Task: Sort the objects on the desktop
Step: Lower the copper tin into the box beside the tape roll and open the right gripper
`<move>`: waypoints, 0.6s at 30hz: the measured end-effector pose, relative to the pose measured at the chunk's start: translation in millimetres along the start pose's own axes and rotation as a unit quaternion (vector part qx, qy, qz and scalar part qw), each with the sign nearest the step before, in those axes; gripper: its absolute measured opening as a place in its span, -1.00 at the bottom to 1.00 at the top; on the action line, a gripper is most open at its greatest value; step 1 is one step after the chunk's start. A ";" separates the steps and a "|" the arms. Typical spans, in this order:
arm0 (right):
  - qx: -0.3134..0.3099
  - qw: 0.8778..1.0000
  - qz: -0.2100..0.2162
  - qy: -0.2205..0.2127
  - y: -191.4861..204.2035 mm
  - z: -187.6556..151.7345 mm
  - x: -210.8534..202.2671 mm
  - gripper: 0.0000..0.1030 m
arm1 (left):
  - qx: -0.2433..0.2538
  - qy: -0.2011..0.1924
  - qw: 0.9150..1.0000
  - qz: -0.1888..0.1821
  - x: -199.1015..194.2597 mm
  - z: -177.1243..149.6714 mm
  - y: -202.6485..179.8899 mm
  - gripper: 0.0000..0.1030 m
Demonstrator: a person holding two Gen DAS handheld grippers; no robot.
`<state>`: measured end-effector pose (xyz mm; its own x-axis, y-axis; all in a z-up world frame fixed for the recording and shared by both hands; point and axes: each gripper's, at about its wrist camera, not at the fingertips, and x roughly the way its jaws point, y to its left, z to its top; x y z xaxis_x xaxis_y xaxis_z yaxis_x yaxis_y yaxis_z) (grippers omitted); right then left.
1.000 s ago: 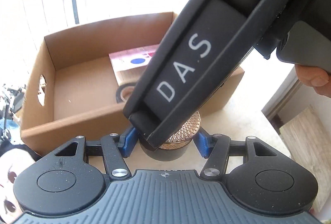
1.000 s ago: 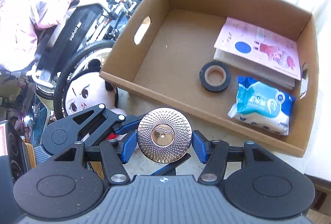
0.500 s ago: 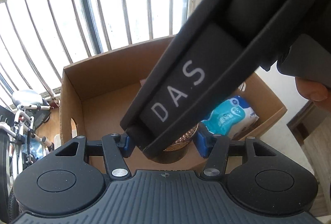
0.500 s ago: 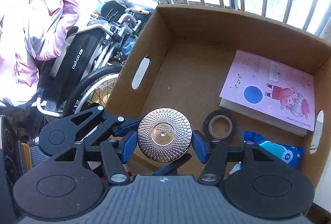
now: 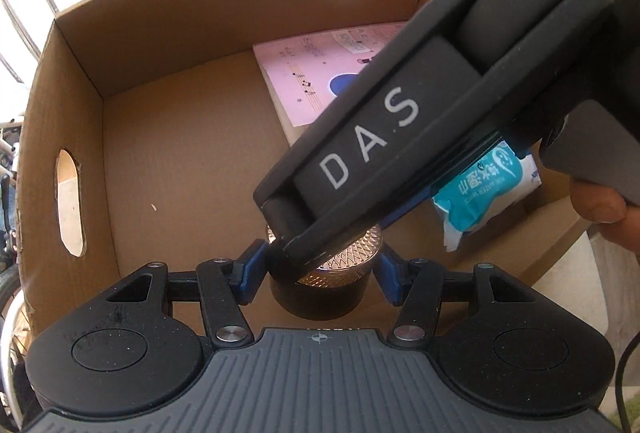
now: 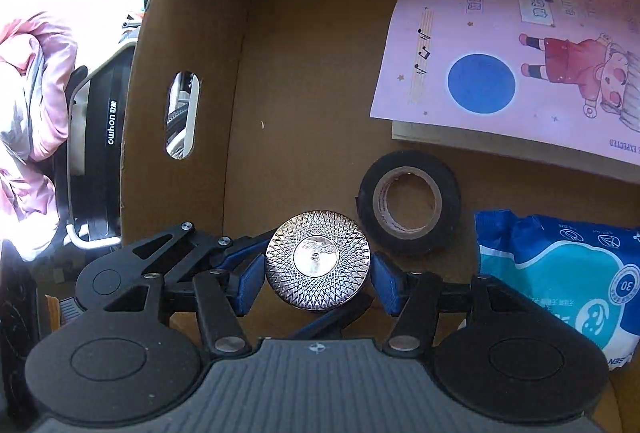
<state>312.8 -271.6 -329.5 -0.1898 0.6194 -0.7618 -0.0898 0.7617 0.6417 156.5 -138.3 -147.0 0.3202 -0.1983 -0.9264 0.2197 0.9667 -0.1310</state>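
Now that I have lowered both grippers into the cardboard box [image 6: 192, 13], left gripper [image 5: 318, 273] and right gripper [image 6: 318, 283] fingers stay clamped on the jar [image 6: 318, 259], ready for release.

Inside the cardboard box [image 6: 200, 13], the booklet [image 6: 500, 53] is lying behind the tape roll [image 6: 408, 201]; the wipes pack [image 6: 560, 273] is sitting right of that roll.

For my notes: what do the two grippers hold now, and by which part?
Both grippers, left and right, clamp one round metal-lidded jar by its sides.
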 end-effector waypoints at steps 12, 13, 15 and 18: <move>-0.019 0.998 -0.055 0.007 2.5 -4.2 4.7 0.19 | -0.074 0.026 0.996 -0.040 16.2 -17.4 -4.2 0.11; -0.023 0.998 -0.060 0.006 3.5 -6.3 4.2 0.19 | -0.074 0.025 0.996 -0.043 16.3 -19.0 -7.2 0.12; -0.039 0.997 -0.074 -0.001 7.5 -12.7 2.9 0.19 | -0.074 0.020 0.996 -0.044 15.6 -23.4 -14.4 0.14; -0.064 0.993 -0.098 -0.011 15.3 -22.3 1.3 0.18 | -0.088 0.014 0.994 -0.056 12.7 -30.6 -17.4 0.13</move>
<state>289.3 -263.4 -318.8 -0.1361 0.4673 -0.8735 -0.2463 0.8381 0.4867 128.5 -152.6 -167.3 0.2769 -0.3040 -0.9115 0.0875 0.9527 -0.2912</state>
